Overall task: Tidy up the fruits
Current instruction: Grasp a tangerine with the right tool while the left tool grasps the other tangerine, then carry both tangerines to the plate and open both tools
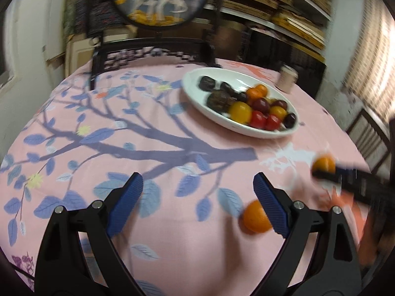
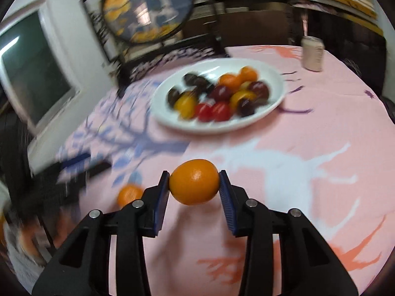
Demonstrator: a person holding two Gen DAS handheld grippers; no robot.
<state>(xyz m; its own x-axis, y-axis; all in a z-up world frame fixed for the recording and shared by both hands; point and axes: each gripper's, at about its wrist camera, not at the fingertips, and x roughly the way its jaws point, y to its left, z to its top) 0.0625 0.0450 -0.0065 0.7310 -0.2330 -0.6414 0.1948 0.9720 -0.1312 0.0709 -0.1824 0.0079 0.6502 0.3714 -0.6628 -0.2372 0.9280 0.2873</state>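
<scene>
The right gripper (image 2: pixel 194 182) clamps a round orange citrus fruit (image 2: pixel 194 181) between its blue pads. The left gripper (image 1: pixel 198 187) stands wide apart, empty; a second orange fruit (image 1: pixel 255 217) lies just inside its right finger, on the pink floral tablecloth (image 1: pixel 172 222).

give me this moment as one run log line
right gripper: shut on orange | left gripper: open, empty | loose orange: on tablecloth | plate: holds fruit

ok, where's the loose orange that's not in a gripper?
The loose orange lies on the pink tablecloth, just outside the open left gripper, partly behind its right finger. In the right wrist view it sits lower left of the held orange.
</scene>
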